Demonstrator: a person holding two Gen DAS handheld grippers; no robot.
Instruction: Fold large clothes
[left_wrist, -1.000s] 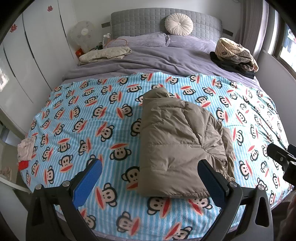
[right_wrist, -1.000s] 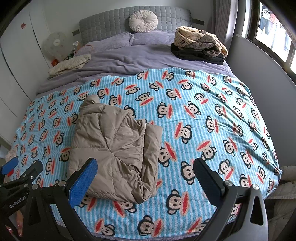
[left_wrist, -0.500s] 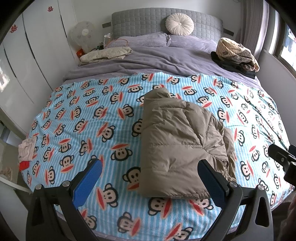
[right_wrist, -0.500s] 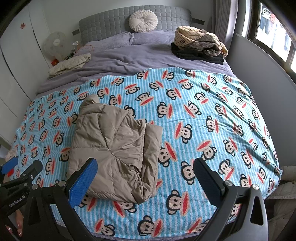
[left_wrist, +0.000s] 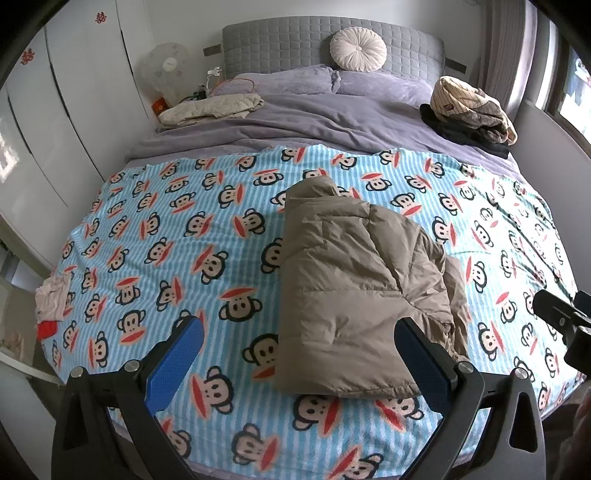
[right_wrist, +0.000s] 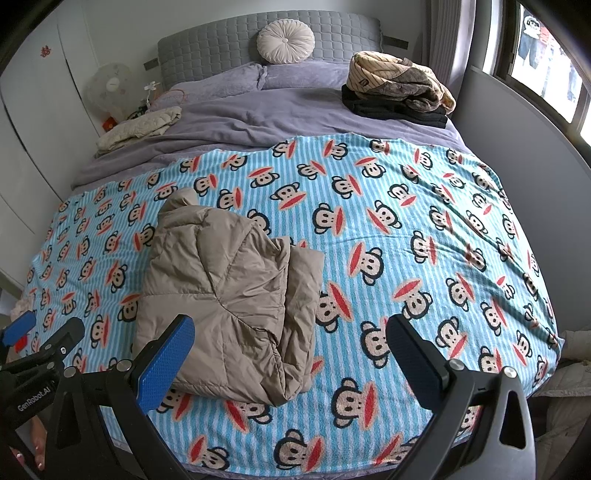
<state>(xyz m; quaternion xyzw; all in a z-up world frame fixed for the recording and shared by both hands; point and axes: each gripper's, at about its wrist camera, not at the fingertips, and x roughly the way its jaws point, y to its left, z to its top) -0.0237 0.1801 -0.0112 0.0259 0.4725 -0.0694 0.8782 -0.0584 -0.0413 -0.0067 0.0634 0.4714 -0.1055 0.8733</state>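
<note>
A beige puffer jacket (left_wrist: 354, 288) lies folded in a thick bundle on the blue monkey-print blanket (left_wrist: 177, 236); it also shows in the right wrist view (right_wrist: 229, 295). My left gripper (left_wrist: 295, 354) is open and empty, held back above the bed's near edge, its right finger in front of the jacket's near corner. My right gripper (right_wrist: 288, 350) is open and empty, held back near the foot of the bed, its left finger in front of the jacket's near edge. Neither gripper touches the jacket.
A stack of folded clothes (right_wrist: 399, 88) sits at the bed's far right, a cream garment (left_wrist: 210, 110) at the far left. Purple duvet (left_wrist: 332, 122), grey headboard with a round cushion (left_wrist: 358, 50). White wardrobe on the left, grey wall panel (right_wrist: 517, 147) on the right.
Almost nothing differs. Both grippers stay open and nearly still; the left view has drifted very slightly. The jacket has not moved.
</note>
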